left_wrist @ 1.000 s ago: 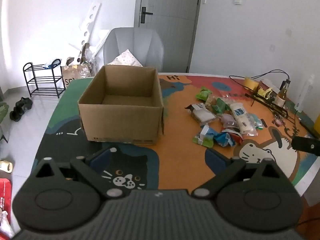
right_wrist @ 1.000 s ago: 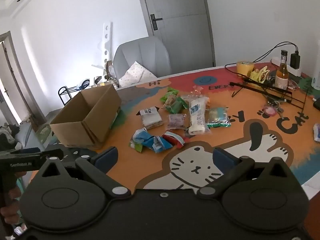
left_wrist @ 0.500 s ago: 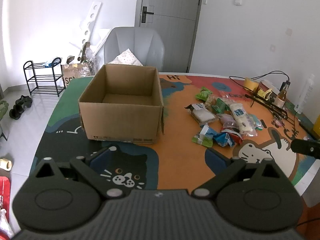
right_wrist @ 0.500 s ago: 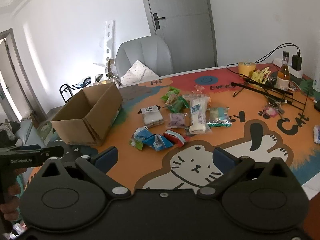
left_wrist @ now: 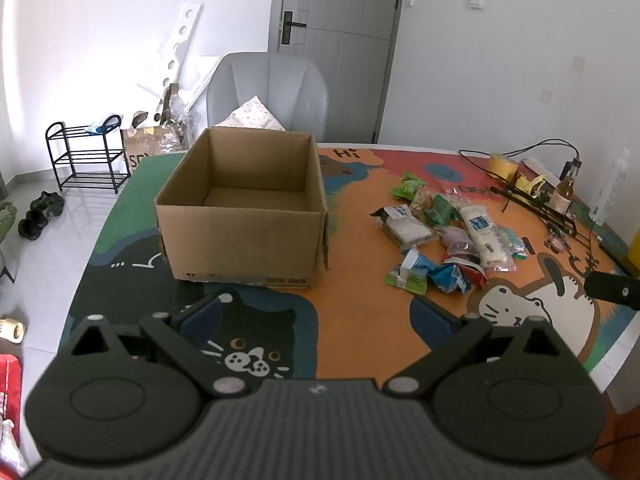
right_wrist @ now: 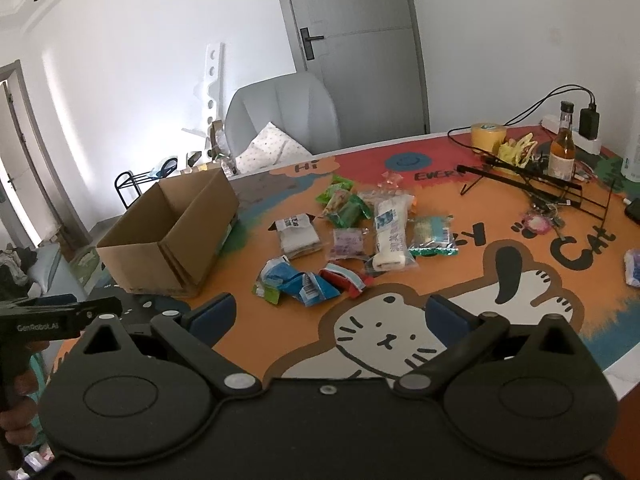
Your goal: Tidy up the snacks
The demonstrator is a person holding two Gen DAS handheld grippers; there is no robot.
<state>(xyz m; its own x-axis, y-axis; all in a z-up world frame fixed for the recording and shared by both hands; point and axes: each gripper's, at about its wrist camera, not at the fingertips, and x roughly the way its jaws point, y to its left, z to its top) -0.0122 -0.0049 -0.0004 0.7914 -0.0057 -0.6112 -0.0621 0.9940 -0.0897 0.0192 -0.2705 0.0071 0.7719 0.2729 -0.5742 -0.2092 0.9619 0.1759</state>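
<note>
Both my claws are spread wide and pinch nothing. My left claw [left_wrist: 316, 314] hangs over the near edge of the counter [left_wrist: 360, 320], above a black cat drawing on the mat, its blue pads apart. My right claw [right_wrist: 328, 312] hangs over a white cat drawing, pads likewise apart. At the left edge of the right wrist view I see my left claw's black body, with my hand [right_wrist: 18, 420] around its grip.

Just ahead of the left claw stands the box [left_wrist: 244, 208], open at the top, upright, with nothing visible inside. In the right wrist view the box [right_wrist: 172, 240] lies to the left of the snacks and apart from them.

Ahead of the right claw lie the snacks [right_wrist: 352, 236], loose on the orange part of the mat, right of the box. Nearest are a blue pack [right_wrist: 304, 282] and a red pack [right_wrist: 346, 278], touching each other. Behind them lie a white pack [right_wrist: 298, 236], a purple pack [right_wrist: 348, 242] and a long white pack [right_wrist: 390, 234]. Green packs [right_wrist: 344, 204] sit at the far side of the heap.

Far right on the counter stand a bottle [right_wrist: 562, 148], a yellow tape roll [right_wrist: 488, 134] and a black wire rack [right_wrist: 536, 184]. Behind the counter is a grey chair [left_wrist: 272, 96] before a grey door [left_wrist: 340, 40].
</note>
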